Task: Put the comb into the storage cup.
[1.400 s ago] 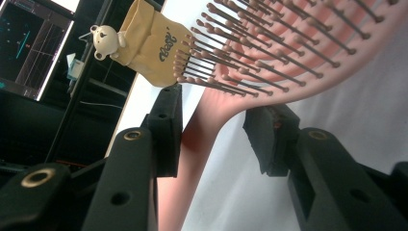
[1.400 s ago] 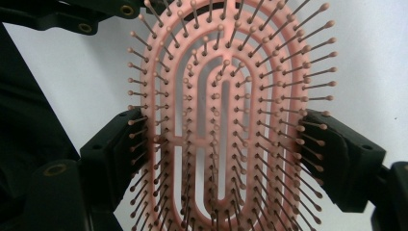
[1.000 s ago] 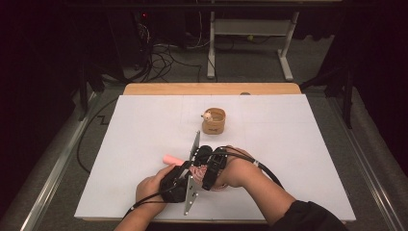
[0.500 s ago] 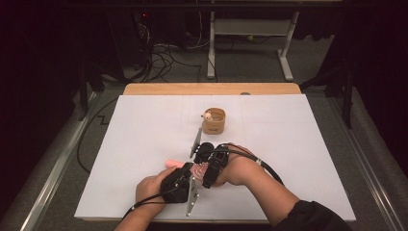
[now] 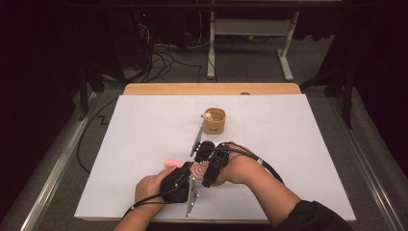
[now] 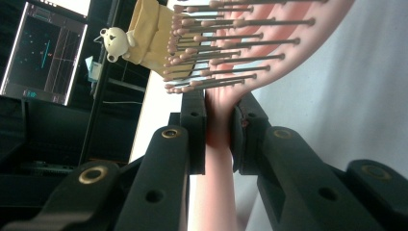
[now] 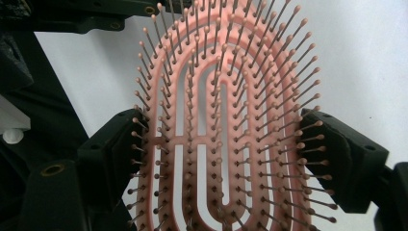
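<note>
Low over the white tabletop [image 5: 144, 144], near its front edge, both tools held one pink hairbrush [image 7: 226, 134]. The left tool [image 6: 219, 130] had just closed and was clamped on the brush's handle [image 6: 219, 159], while the right tool [image 7: 226, 159] gripped the bristled head by its two edges. Beyond them stood a small tan cup [image 5: 214, 120] bearing a bear figure [image 6: 114, 41].

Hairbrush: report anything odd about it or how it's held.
Nothing looks damaged. The pink hairbrush is clamped at its handle by the left gripper, while the right gripper grips the edges of its head. The wooden cup stands upright beyond.
</note>
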The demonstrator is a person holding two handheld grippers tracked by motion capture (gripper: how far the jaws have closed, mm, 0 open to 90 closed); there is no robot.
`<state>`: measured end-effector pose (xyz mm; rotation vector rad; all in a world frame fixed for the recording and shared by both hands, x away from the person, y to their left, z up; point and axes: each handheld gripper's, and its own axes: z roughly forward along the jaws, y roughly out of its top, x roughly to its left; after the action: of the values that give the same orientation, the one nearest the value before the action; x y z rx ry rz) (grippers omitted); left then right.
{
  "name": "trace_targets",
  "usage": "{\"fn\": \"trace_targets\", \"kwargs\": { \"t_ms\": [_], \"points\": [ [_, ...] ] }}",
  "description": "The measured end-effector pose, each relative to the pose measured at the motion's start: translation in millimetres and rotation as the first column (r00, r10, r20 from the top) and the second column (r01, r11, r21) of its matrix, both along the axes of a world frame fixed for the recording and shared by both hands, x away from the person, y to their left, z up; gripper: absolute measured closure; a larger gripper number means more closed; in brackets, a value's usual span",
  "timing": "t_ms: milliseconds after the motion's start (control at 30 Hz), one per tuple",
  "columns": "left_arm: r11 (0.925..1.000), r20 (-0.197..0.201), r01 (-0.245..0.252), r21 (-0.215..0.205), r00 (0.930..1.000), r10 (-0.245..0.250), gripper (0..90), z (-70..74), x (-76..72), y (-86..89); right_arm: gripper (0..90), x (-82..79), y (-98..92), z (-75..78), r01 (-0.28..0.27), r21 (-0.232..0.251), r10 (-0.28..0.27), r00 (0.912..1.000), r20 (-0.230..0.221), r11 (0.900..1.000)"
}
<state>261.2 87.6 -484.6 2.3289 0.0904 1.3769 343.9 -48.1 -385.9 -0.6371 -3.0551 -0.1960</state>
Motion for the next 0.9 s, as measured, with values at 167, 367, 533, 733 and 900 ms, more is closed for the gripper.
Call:
{"fn": "trace_targets", "kwargs": {
  "t_ms": [167, 367, 533, 733, 900],
  "points": [
    [0.9982, 0.005, -0.010, 0.060, 0.9999, 0.009, 79.4, 2.7, -0.4, 0.9, 18.1, -1.4, 0.0, 0.4, -0.013, -0.004, 0.013, 0.9999, 0.011, 1.000],
    [0.9982, 0.009, -0.012, 0.058, 0.9999, 0.011, 79.6, 2.1, -0.4, 1.0, 8.3, -3.1, -1.0, 1.2, -0.010, -0.005, 0.011, 0.9996, 0.025, 1.000],
    [0.9984, 0.006, -0.014, 0.055, 0.9999, 0.014, 79.6, 3.3, -0.3, 1.8, 0.4, -3.7, -3.1, 2.0, -0.005, -0.011, 0.006, 0.9994, 0.035, 1.000],
    [0.9999, 0.004, -0.011, 0.004, 0.9999, 0.011, 79.7, 0.8, 1.4, 2.8, 0.3, -4.0, -4.8, 1.9, -0.005, -0.006, 0.005, 0.9989, 0.046, 1.000],
    [0.9987, 0.011, -0.028, 0.043, 0.9996, 0.027, 79.7, 3.0, 1.7, 4.6, 0.4, -4.5, -8.0, 3.2, -0.009, -0.007, 0.009, 0.9994, 0.034, 1.000]
  ]
}}
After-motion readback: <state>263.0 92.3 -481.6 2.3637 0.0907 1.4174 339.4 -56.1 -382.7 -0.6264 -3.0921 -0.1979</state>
